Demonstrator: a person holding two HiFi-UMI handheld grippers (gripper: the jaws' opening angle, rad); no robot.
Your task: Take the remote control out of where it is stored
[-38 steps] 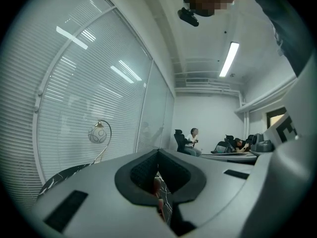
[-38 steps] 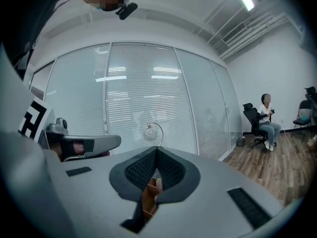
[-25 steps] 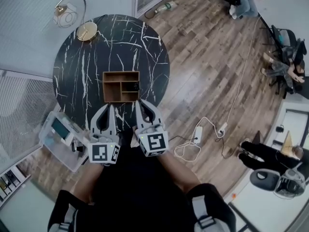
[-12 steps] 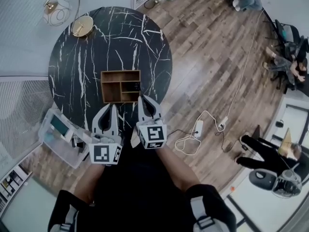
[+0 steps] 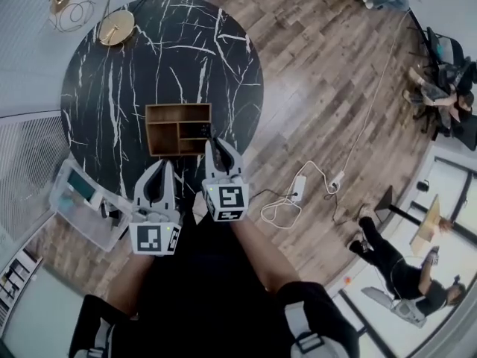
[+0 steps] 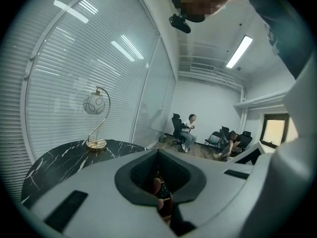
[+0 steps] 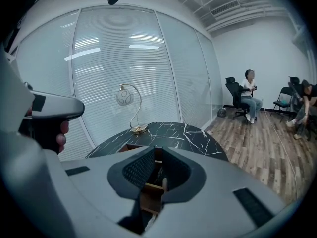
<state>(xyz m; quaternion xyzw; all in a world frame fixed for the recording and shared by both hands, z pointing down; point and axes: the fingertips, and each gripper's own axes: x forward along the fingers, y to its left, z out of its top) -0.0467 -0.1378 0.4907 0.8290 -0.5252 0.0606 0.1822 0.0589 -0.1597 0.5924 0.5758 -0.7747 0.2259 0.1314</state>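
The fingers (image 7: 132, 171) of the right gripper (image 5: 221, 142) stand a slit apart, having just been opening, and pinch nothing; through the gap the right gripper view shows only the wooden dividers of the box (image 5: 177, 129). The fingers (image 6: 140, 171) of the left gripper (image 5: 165, 164) are pressed together at the tips, with nothing between them.

In the head view the box lies flat on the round black marble table (image 5: 112, 110), a little toward 5 o'clock from its centre. The remote (image 5: 210, 130) shows only as a small dark shape at the box's 3 o'clock edge, in the right-hand compartments; it is too small to tell how it lies. The right gripper's tips sit at the box's 5 o'clock corner, just beside that dark shape; whether they touch the box cannot be told. The left gripper's tips are just off the box's 6 o'clock edge, over bare marble.

A lamp (image 5: 115, 27) with a gold base stands at the table's 11 o'clock rim. A clear bin (image 5: 74, 203) sits on the floor at the table's 8 o'clock. A power strip (image 5: 298, 188) with a coiled cable lies on the wood floor at 4 o'clock.
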